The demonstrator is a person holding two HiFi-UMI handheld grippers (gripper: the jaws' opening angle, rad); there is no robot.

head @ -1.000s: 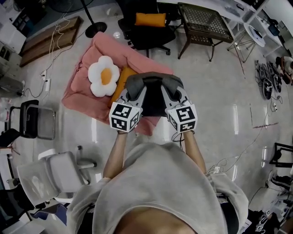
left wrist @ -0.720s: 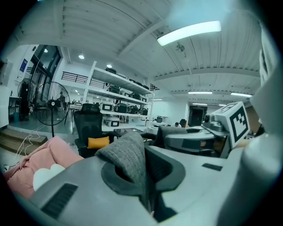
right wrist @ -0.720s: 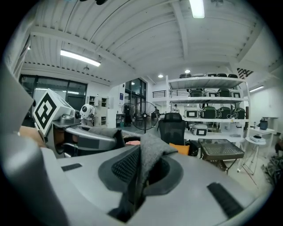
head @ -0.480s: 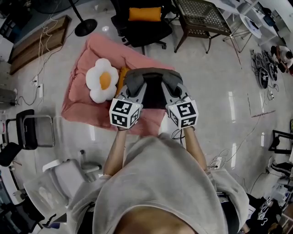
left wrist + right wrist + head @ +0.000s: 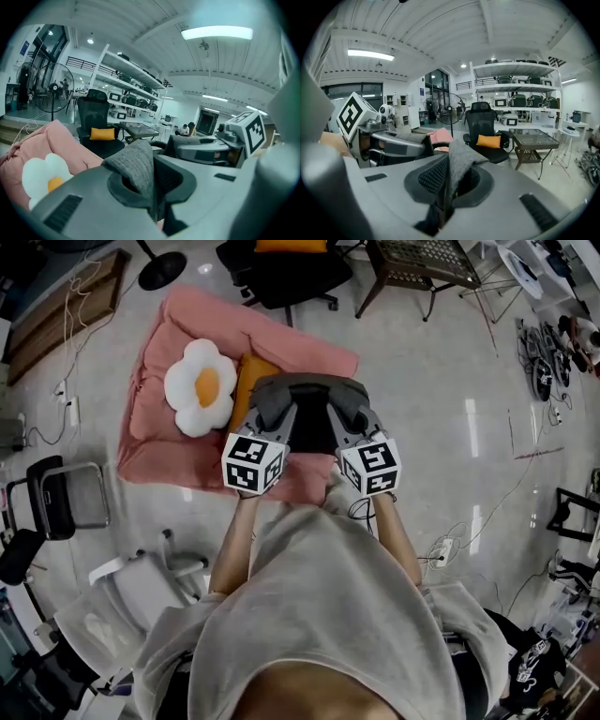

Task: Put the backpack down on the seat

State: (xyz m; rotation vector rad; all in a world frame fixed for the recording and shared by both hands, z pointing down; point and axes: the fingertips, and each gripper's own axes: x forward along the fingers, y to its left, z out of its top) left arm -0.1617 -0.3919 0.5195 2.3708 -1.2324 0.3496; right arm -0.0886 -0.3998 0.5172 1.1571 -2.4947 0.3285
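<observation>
1. The left hand-held gripper [image 5: 152, 192] is clamped shut on the left strap [image 5: 135, 165], a fold of grey fabric pinched between its jaws, with the fold standing up above them.
2. The right hand-held gripper [image 5: 447, 187] is closed in the same way on the right strap [image 5: 458, 171], also grey fabric, which pokes up from between its jaws.
3. In the head view the two hand-held grippers are side by side in front of the person, each with its marker cube nearest the body.
4. The backpack [image 5: 314, 390], grey with a dark middle, hangs from these two straps between the hand-held grippers.
5. It is over the near right part of the seat [image 5: 155, 442], a low, pink, padded one on the floor.
6. Whether its bottom already touches the seat cannot be told from these views.
7. On the seat, left of the backpack, lies a fried-egg cushion [image 5: 199, 388], white with a yellow centre.
8. An orange cushion [image 5: 249, 390] lies between the egg cushion and the backpack, partly covered by the backpack's left edge.
9. Beyond the seat stand a black office chair [image 5: 281, 273] and a dark side table [image 5: 412, 268].
10. A grey office chair [image 5: 117, 606] stands near the person's left side.
</observation>
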